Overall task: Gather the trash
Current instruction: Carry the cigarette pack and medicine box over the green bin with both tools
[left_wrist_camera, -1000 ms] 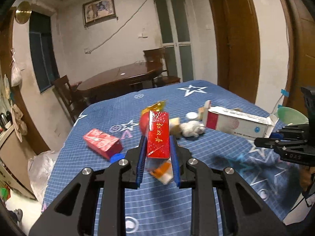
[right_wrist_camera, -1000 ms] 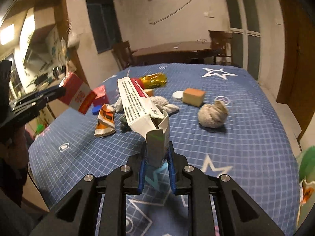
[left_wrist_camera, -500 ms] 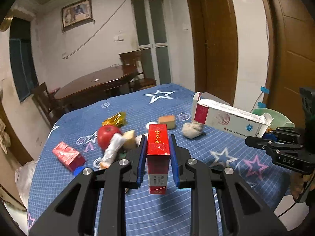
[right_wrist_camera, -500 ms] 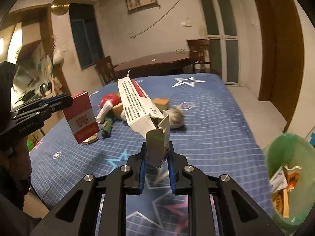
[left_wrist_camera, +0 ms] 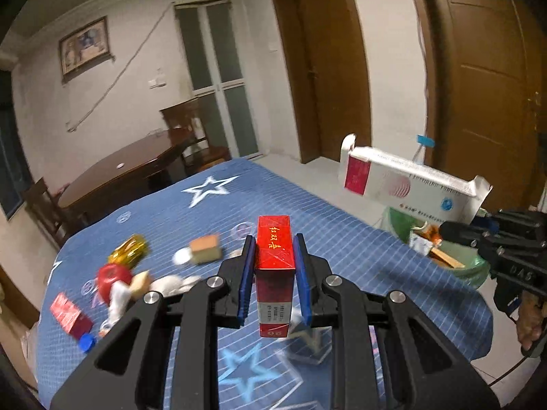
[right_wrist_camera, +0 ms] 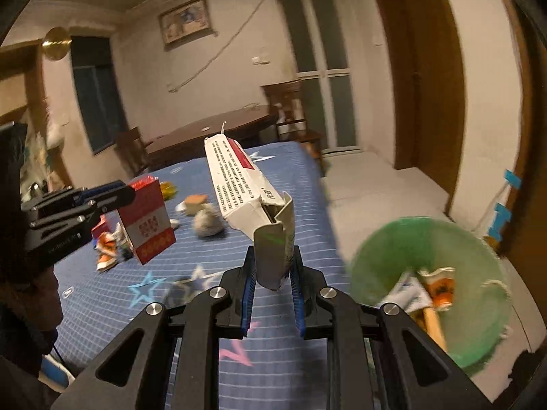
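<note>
My left gripper (left_wrist_camera: 273, 270) is pinching a red rectangular cardboard cigarette pack (left_wrist_camera: 275, 273) between its blue pads, the pack standing upright and held clear above the blue star-patterned tablecloth (left_wrist_camera: 328, 235). From the right camera I see that same pack (right_wrist_camera: 147, 218) tilted in the left gripper (right_wrist_camera: 112, 194), well off the cloth.

My right gripper (right_wrist_camera: 271, 273) is clamped on the torn open end of a long white cardboard carton with a red patch (right_wrist_camera: 239, 188), which juts forward and upward over the table edge. The left view shows the carton (left_wrist_camera: 407, 184) hanging in the air just above a round green plastic trash bin (left_wrist_camera: 475, 266) beside the table. In the right view the bin (right_wrist_camera: 410, 249) sits low to the right with some wrappers and a stick-like piece inside; motion blur makes those hard for me to identify.

On the cloth lie a red ball-shaped toy (left_wrist_camera: 112, 278), a gold foil wrapper (left_wrist_camera: 130, 254), a tan sponge block (left_wrist_camera: 205, 247), a small red box (left_wrist_camera: 70, 314), a blue bottle cap (left_wrist_camera: 87, 343) and a crumpled grey paper wad (right_wrist_camera: 208, 222).
</note>
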Demonstrator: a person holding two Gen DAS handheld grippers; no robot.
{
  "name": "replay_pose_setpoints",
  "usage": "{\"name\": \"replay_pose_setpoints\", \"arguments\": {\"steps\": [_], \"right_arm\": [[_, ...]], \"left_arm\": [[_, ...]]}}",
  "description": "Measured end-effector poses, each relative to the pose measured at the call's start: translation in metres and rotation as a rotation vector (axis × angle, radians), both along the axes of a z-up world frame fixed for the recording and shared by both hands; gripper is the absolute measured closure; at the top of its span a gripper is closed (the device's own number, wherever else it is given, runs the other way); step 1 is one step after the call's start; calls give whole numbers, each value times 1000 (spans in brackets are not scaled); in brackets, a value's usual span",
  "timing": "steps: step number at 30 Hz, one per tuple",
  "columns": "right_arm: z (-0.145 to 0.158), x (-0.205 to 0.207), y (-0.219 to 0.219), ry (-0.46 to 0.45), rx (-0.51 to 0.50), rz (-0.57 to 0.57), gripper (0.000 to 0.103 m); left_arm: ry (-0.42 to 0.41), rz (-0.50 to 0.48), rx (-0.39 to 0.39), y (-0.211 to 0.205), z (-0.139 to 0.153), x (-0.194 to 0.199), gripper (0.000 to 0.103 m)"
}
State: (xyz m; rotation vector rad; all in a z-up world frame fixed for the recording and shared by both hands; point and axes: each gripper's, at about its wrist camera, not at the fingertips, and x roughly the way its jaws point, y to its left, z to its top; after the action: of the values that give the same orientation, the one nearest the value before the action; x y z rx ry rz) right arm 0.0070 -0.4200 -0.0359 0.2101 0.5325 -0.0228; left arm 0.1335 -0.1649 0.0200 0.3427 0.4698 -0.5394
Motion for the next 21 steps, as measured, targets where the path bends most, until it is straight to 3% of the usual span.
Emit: {"name": "replay_pose_setpoints", "arguments": {"steps": [8, 21], "right_arm": [[4, -28, -61, 10, -2, -146, 83], [-4, -49, -120, 51, 1, -275, 83]], "left_arm": [[-13, -94, 33, -63, -4, -4, 82], [-24, -190, 86, -137, -12, -7, 82]]}}
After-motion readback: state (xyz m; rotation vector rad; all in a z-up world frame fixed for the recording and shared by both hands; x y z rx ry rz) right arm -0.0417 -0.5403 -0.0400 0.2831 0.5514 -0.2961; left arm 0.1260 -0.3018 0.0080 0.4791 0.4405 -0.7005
